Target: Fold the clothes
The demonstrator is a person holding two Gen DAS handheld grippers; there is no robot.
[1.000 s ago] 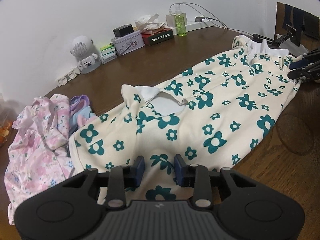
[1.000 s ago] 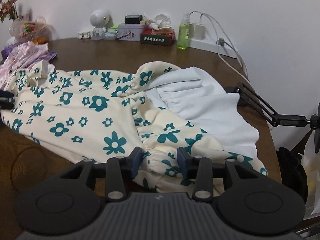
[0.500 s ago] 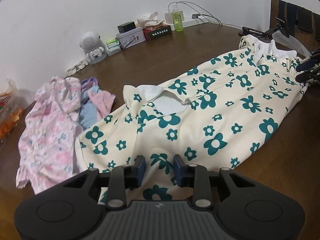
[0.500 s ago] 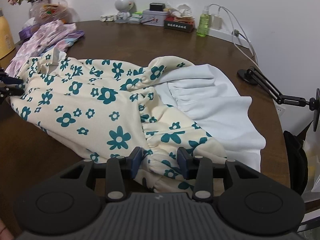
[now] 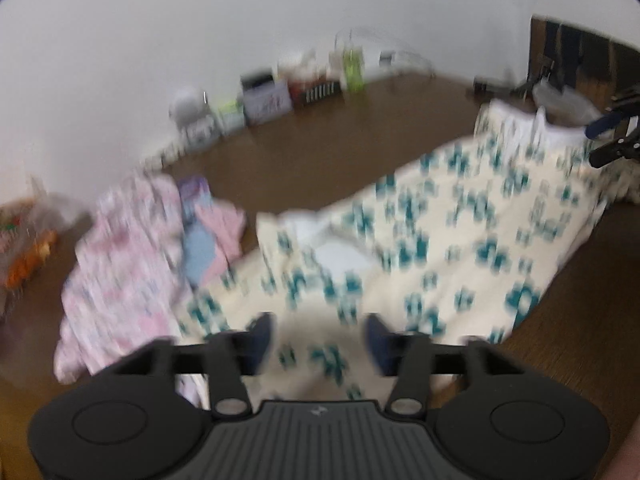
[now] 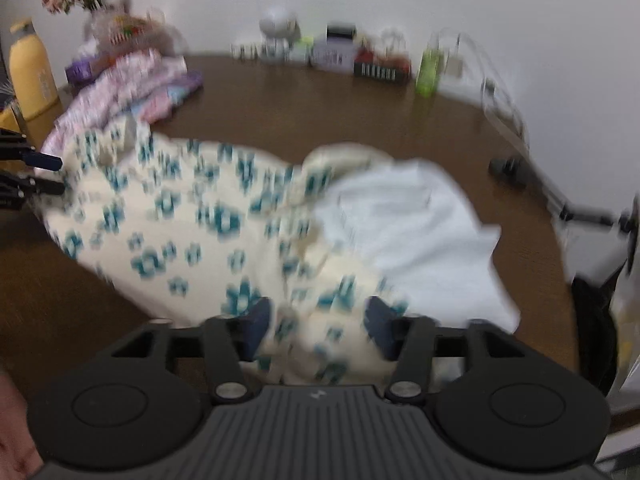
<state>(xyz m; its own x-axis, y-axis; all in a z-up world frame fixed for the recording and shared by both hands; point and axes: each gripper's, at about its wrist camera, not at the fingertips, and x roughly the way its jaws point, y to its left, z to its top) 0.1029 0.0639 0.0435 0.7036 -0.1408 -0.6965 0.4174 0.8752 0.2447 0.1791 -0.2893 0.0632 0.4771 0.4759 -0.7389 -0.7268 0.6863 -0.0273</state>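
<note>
Both views are blurred by motion. A cream garment with teal flowers point(image 5: 460, 224) lies spread on the brown table point(image 5: 304, 160), its white lining point(image 6: 416, 232) turned out at one end. My left gripper point(image 5: 318, 342) stands open over the near edge of the garment, cloth showing between the fingers. My right gripper point(image 6: 318, 326) is open too, over the gathered flowered end beside the white lining. Each gripper shows at the other view's edge: the right gripper point(image 5: 612, 136), the left gripper point(image 6: 32, 176).
A pink flowered garment point(image 5: 120, 272) with small pastel pieces point(image 5: 208, 232) lies left of the cream one. Boxes, a green bottle point(image 6: 428, 68) and cables line the wall. A yellow bottle point(image 6: 32, 76) and a black stand arm point(image 6: 560, 200) sit near the table edges.
Both grippers' fingers have spread wider apart than before. Both cameras have pulled back and up from the garment, and the views have gone blurry.
</note>
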